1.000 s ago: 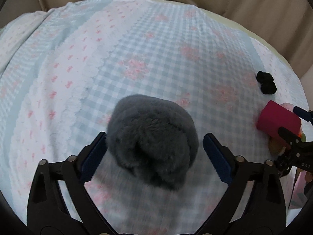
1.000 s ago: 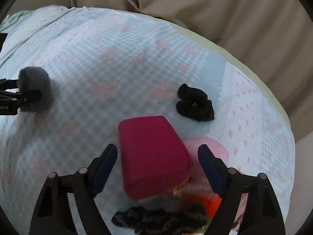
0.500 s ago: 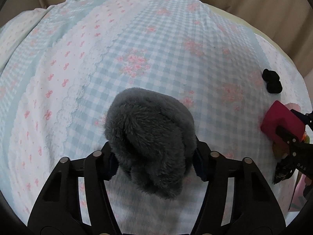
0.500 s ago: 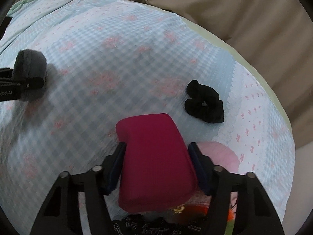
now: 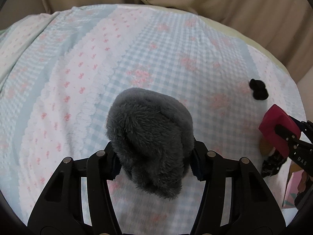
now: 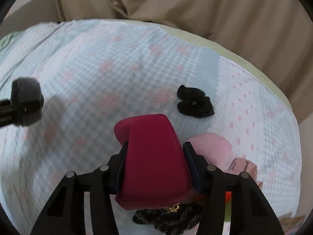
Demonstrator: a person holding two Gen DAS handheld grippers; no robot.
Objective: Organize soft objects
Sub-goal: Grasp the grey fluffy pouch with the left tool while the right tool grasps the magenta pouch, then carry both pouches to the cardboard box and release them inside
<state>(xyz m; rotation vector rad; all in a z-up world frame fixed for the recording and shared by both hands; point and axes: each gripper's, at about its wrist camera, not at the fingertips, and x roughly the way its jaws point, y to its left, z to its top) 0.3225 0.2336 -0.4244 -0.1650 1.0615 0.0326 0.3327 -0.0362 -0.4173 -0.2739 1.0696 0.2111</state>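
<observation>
My left gripper (image 5: 154, 160) is shut on a fluffy grey plush piece (image 5: 150, 137) and holds it above the checked bedspread (image 5: 97, 62). My right gripper (image 6: 154, 160) is shut on a dark red soft pouch (image 6: 152, 156), lifted off the pile below. In the left wrist view the right gripper (image 5: 289, 139) with the red pouch (image 5: 273, 123) shows at the right edge. In the right wrist view the left gripper with the grey plush (image 6: 25, 99) shows at the far left.
A black scrunchie (image 6: 193, 103) lies on the bedspread (image 6: 97, 68), also in the left wrist view (image 5: 258, 90). Under the red pouch are a pink soft item (image 6: 215, 146) and a black patterned cloth (image 6: 170, 217). Beige fabric (image 6: 195, 9) lies behind the bed.
Both grippers closed, the left on the grey plush and the right on the red pouch, and both lifted their objects off the bedspread.
</observation>
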